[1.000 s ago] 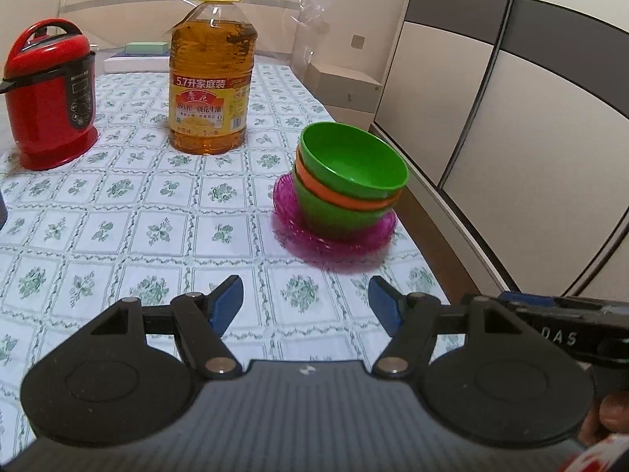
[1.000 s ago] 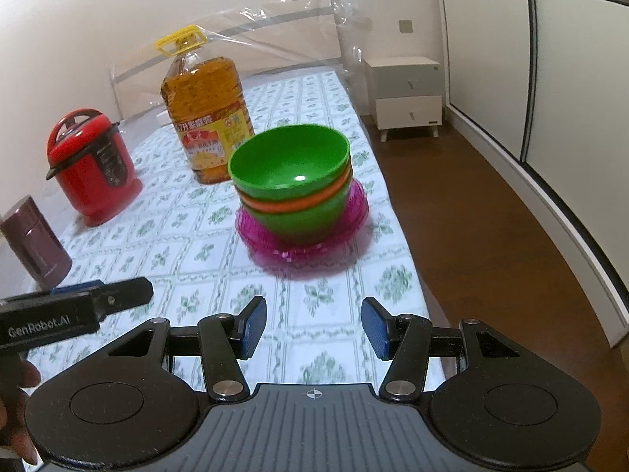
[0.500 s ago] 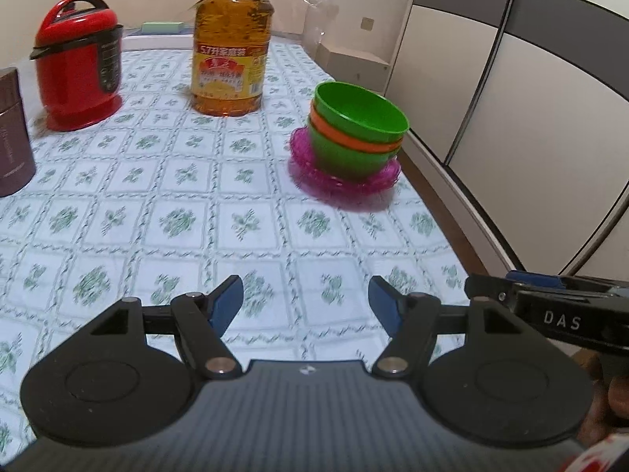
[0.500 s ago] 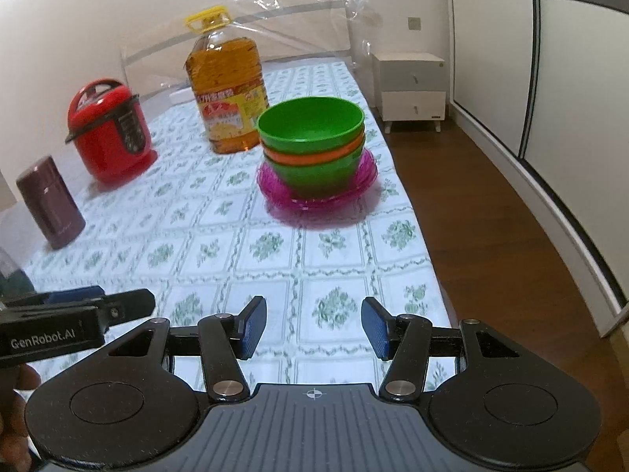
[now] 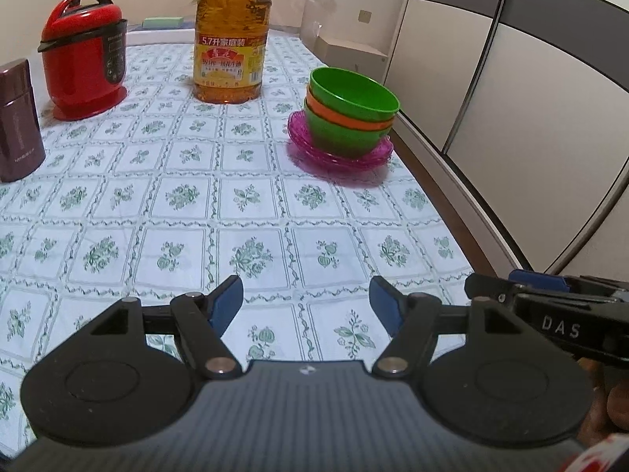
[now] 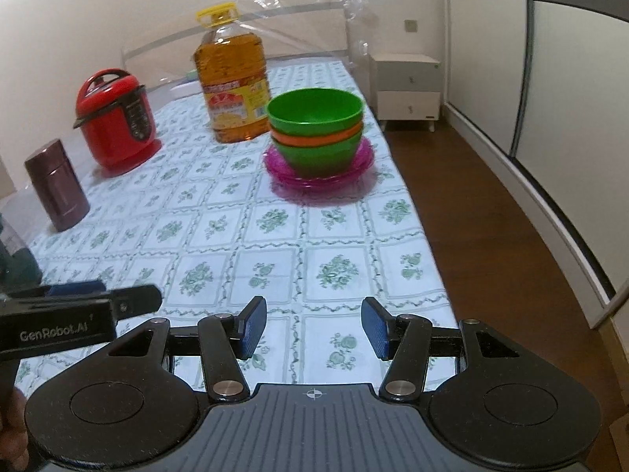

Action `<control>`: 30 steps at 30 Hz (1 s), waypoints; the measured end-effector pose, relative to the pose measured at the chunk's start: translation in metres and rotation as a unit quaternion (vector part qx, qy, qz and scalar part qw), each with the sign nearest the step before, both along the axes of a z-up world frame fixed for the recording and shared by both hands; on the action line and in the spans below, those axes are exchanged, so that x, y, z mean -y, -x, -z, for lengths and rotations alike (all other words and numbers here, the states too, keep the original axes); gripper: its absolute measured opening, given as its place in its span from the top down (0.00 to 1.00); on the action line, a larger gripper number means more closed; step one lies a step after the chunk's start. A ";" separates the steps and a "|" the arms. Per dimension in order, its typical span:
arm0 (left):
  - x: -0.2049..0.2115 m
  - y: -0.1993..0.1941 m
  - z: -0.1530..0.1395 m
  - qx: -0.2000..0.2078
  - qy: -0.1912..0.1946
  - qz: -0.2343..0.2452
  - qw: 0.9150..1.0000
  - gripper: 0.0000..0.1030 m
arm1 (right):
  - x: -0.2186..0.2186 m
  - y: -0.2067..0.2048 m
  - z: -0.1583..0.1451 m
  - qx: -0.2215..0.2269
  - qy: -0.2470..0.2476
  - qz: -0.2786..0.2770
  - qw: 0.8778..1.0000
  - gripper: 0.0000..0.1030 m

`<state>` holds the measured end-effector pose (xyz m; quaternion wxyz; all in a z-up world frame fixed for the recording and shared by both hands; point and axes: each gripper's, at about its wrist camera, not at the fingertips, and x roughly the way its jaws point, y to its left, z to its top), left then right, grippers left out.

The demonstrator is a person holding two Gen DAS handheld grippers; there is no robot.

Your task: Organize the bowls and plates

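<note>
Both grippers have backed away from the stack since the earlier frames; bowls and plates now sit farther off, with more cloth showing between.

Left wrist view: left gripper (image 5: 306, 302) over bare patterned surface (image 5: 243, 196), fingers (image 5: 226, 301) wide apart, nothing between them. Bowls (image 5: 350, 116) (green, orange, green, nested) stand on pink plates (image 5: 338, 155) at far right, close to the surface's right edge. The nest looks tilted in this view, top bowl leaning left. Oil bottle (image 5: 230, 51) far centre, red cooker (image 5: 84, 65) far left, dark flask (image 5: 17, 122) at left edge. Right gripper's body shows at near right, beside a hand.

Right wrist view: right gripper (image 6: 313, 327) also empty, fingers (image 6: 251, 326) moderately apart over the near surface. Stack sits far centre, well apart from both grippers, just right of the bottle. Floor (image 6: 471, 216) drops away right of the stack.

Risks, as judged:
- Stack looks sorted already; any further push from the left could slide the plates toward the right edge and off onto the floor.
- Tilted nest: a knock on the top rim could tip the bowls out of the plates.
- Thin plates look hard to pinch from above; a slip is likely if lifted with the bowls on.
- The two grippers are near each other at the near edge; they could collide if both swing inward.
</note>
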<state>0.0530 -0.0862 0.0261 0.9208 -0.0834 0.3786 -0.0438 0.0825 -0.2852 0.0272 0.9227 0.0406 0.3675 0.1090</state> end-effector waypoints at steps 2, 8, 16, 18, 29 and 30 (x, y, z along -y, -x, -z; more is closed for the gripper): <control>0.001 0.002 0.001 -0.001 -0.002 -0.003 1.000 0.33 | 0.001 0.001 0.003 -0.002 0.001 0.005 1.000 0.48; 0.002 0.010 0.002 0.002 -0.010 -0.010 1.000 0.31 | 0.001 0.006 0.006 -0.006 0.002 0.006 1.000 0.48; 0.000 0.014 0.002 0.001 -0.009 -0.019 1.000 0.31 | -0.003 0.011 0.004 0.001 0.001 -0.001 1.000 0.48; 0.000 0.014 0.003 0.000 -0.011 -0.021 1.000 0.31 | -0.004 0.011 0.004 0.002 0.002 -0.002 1.000 0.48; 0.001 0.014 0.006 -0.002 -0.014 -0.019 1.000 0.31 | -0.004 0.013 0.004 0.004 0.004 -0.003 1.000 0.48; 0.002 0.014 0.006 -0.002 -0.014 -0.020 1.000 0.31 | -0.004 0.013 0.004 0.003 0.005 -0.002 1.000 0.48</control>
